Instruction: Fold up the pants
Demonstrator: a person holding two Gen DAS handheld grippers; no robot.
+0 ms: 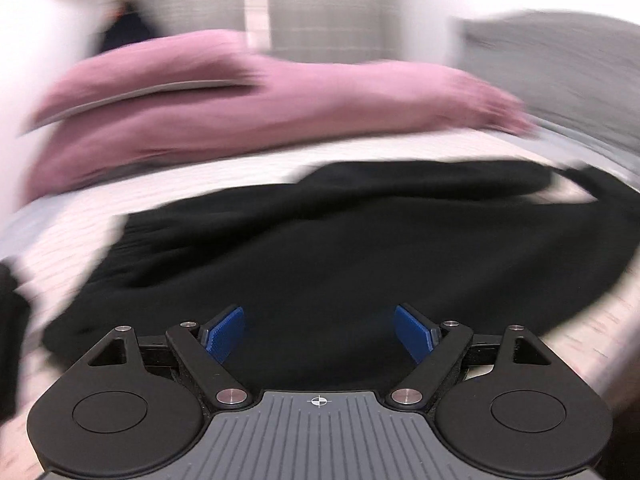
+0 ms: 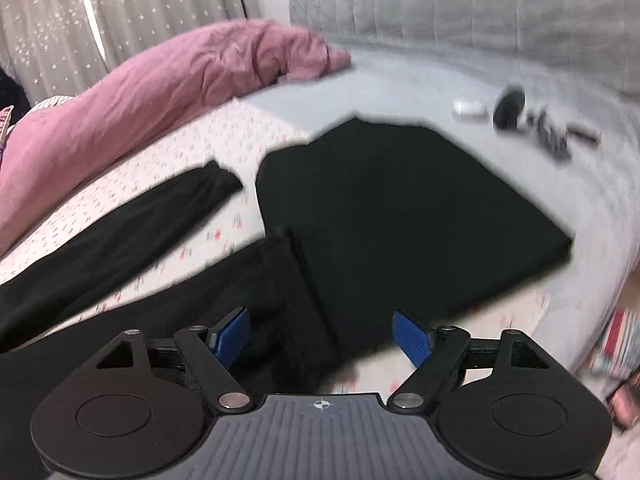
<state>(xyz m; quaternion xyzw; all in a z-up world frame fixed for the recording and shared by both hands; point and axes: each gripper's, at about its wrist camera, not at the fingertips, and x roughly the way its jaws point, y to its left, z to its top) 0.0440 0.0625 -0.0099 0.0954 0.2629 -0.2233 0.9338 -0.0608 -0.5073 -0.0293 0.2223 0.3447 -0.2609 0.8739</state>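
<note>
Black pants (image 1: 340, 248) lie on the bed, blurred in the left wrist view. My left gripper (image 1: 319, 334) hangs open just above them, blue pads wide apart with nothing between. In the right wrist view the pants (image 2: 400, 216) show a folded upper part lying flat, with two legs (image 2: 132, 224) stretching to the left. My right gripper (image 2: 322, 338) is open over the near edge of the fold, and no cloth is pinched by its pads.
A pink duvet (image 1: 240, 100) (image 2: 160, 92) is bunched along the far left of the patterned bedsheet (image 2: 224, 132). A grey quilt (image 2: 460, 12) covers the far side. Small items, a white case (image 2: 468, 109) and a dark round object (image 2: 509, 110), lie at the right.
</note>
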